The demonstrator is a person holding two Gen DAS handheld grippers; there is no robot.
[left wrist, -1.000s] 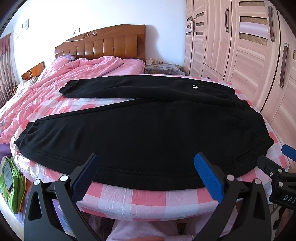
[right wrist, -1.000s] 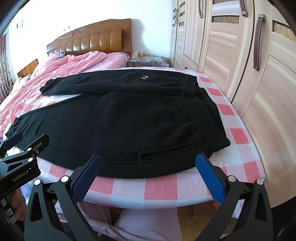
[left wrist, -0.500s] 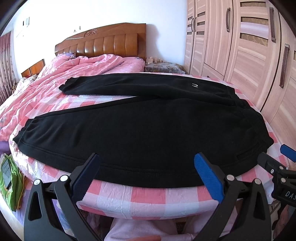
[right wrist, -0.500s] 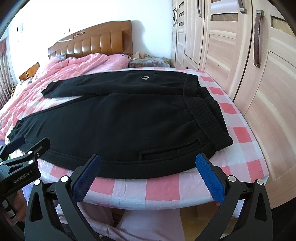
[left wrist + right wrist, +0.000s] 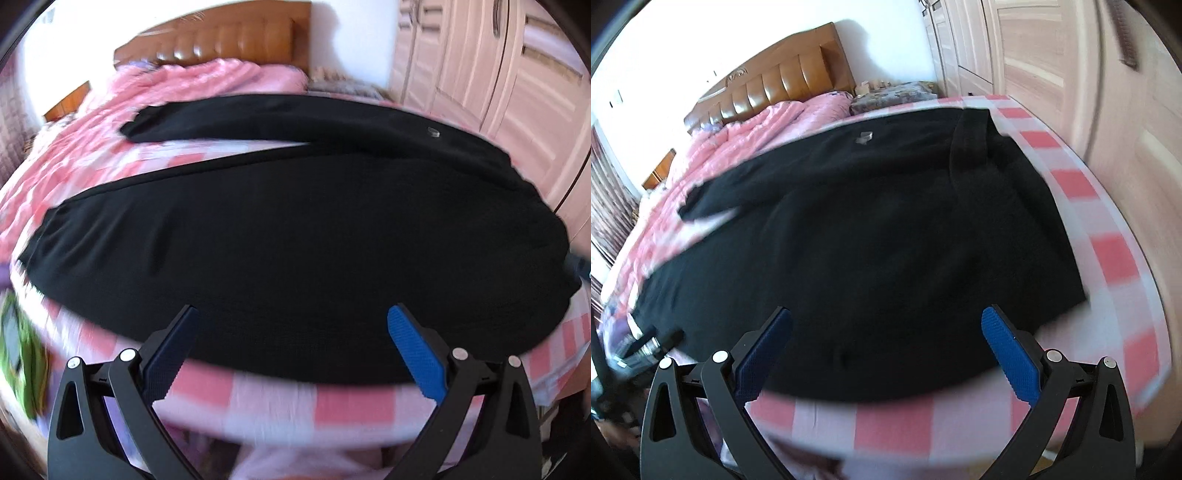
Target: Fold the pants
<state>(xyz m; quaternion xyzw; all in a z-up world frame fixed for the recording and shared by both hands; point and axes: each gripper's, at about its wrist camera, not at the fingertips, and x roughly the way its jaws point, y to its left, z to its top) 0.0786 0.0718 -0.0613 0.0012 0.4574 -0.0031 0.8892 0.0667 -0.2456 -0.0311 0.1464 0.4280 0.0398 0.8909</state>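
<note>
Black pants (image 5: pixel 295 229) lie spread flat across the pink checked bed, legs running left, waistband to the right. They fill the right wrist view too (image 5: pixel 871 236), with the elastic waistband (image 5: pixel 967 147) at the upper right. My left gripper (image 5: pixel 291 328) is open and empty, hovering just above the near edge of the pants at the leg. My right gripper (image 5: pixel 886 328) is open and empty above the near edge by the hip. Both views are motion-blurred.
The pink checked bedsheet (image 5: pixel 897 428) hangs over the near bed edge. A pink quilt (image 5: pixel 207 85) and wooden headboard (image 5: pixel 236 40) lie at the far end. Wardrobe doors (image 5: pixel 1071 74) stand close on the right. A green bag (image 5: pixel 18 354) sits low left.
Both grippers have moved forward and down towards the pants, which now fill more of each view. The right view has tilted. Both jaws stay open.
</note>
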